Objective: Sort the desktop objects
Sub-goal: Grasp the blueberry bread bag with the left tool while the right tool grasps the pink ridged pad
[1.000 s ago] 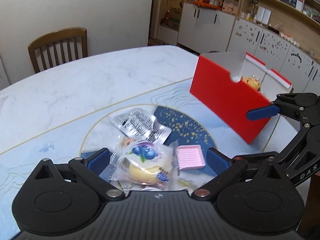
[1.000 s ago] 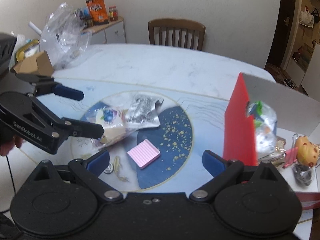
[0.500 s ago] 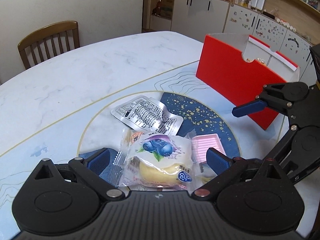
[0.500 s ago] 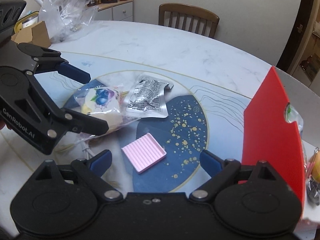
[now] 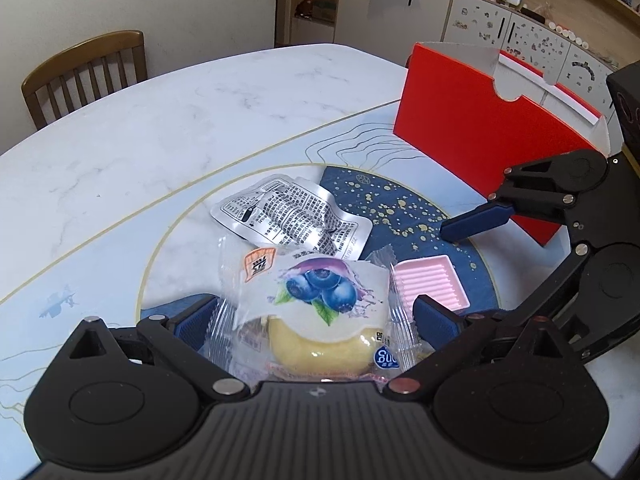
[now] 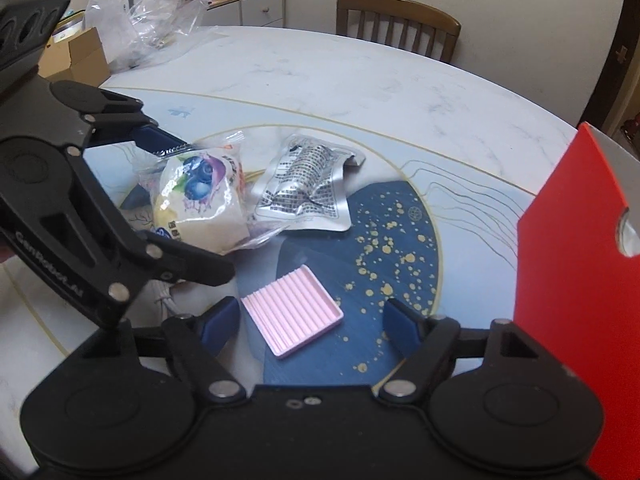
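Note:
A blueberry bread packet [image 5: 320, 312] lies between the open fingers of my left gripper [image 5: 316, 320]; it also shows in the right wrist view [image 6: 200, 208], where the left gripper [image 6: 188, 208] straddles it. A silver foil pouch [image 5: 292, 216] [image 6: 312, 192] lies just beyond it. A pink ridged tray [image 5: 430, 286] [image 6: 292, 316] lies on the blue mat, between the open fingers of my right gripper [image 6: 312, 320], which is empty. The right gripper [image 5: 444, 268] also shows in the left wrist view. A red box [image 5: 480, 132] [image 6: 572, 280] stands to the right.
The round white marble table [image 5: 160, 120] carries a blue speckled mat [image 6: 392, 248]. A wooden chair [image 5: 80, 72] [image 6: 400, 28] stands behind the table. A clear plastic bag [image 6: 140, 20] and a cardboard box [image 6: 76, 56] sit at the far left. Cabinets [image 5: 400, 8] line the back wall.
My left gripper has moved forward around the bread packet, which now sits deeper between its fingers. My right gripper has come down and closer to the pink tray.

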A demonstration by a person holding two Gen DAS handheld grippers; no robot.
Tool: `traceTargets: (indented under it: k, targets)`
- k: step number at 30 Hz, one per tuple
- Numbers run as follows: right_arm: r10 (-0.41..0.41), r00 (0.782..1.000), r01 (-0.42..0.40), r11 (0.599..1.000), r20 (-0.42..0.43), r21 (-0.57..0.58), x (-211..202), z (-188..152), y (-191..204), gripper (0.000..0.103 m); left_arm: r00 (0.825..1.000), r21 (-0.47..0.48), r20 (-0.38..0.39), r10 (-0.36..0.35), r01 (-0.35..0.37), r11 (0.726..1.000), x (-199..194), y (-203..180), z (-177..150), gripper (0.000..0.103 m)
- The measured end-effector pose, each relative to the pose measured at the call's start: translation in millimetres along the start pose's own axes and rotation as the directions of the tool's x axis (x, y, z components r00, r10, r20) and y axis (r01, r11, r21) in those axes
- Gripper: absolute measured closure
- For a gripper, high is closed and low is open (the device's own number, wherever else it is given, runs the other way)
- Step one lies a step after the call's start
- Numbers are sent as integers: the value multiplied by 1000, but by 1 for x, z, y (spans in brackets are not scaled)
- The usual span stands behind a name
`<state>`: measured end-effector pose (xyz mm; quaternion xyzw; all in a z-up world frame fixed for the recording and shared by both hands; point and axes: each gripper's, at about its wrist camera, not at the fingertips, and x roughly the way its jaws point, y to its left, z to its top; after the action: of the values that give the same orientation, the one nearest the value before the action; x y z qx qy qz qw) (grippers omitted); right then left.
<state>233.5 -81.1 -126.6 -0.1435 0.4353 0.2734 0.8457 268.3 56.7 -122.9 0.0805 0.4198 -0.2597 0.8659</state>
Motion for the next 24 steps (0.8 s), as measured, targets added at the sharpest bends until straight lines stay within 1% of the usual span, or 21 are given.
traceTargets:
  k: [3, 6, 8, 10, 13, 16, 18, 21, 24]
  targets:
    - [13, 1000, -13, 1000, 5, 3, 1, 1, 0, 29, 1000, -10, -3, -7, 7, 1000, 1, 2, 0, 0]
    - [22, 1000, -22, 1000, 14, -2, 0, 1, 1, 35, 1000, -22, -9, -16, 15, 1000, 1, 4, 0, 1]
    - [25, 1000, -25, 1000, 18, -5, -1, 2, 2, 43, 1000, -34, -14, -24, 23, 999, 1, 6, -1, 1]
    - [26, 999, -26, 1000, 18, -7, -2, 2, 4, 48, 999, -41, -18, -33, 33, 999, 0, 7, -1, 2]
    - [25, 1000, -25, 1000, 15, -3, -2, 4, 3, 50, 999, -41, -20, -42, 41, 998, -1, 6, 0, 6]
    - [12, 1000, -12, 1000, 9, 2, -3, 4, 4, 50, 999, -41, -15, -40, 39, 998, -3, 5, 1, 13]
    - [-4, 1000, 4, 1000, 4, 0, -4, 4, 5, 50, 999, -44, -5, -42, 41, 998, -6, 4, 2, 21]
    - [-23, 1000, 23, 1000, 5, 5, -8, 3, 4, 50, 999, -52, 7, -44, 44, 998, -10, 3, 3, 30]
    - [-37, 999, 37, 999, 10, 17, -15, 2, 2, 50, 1000, -53, 5, -30, 31, 998, -12, 1, 4, 33]
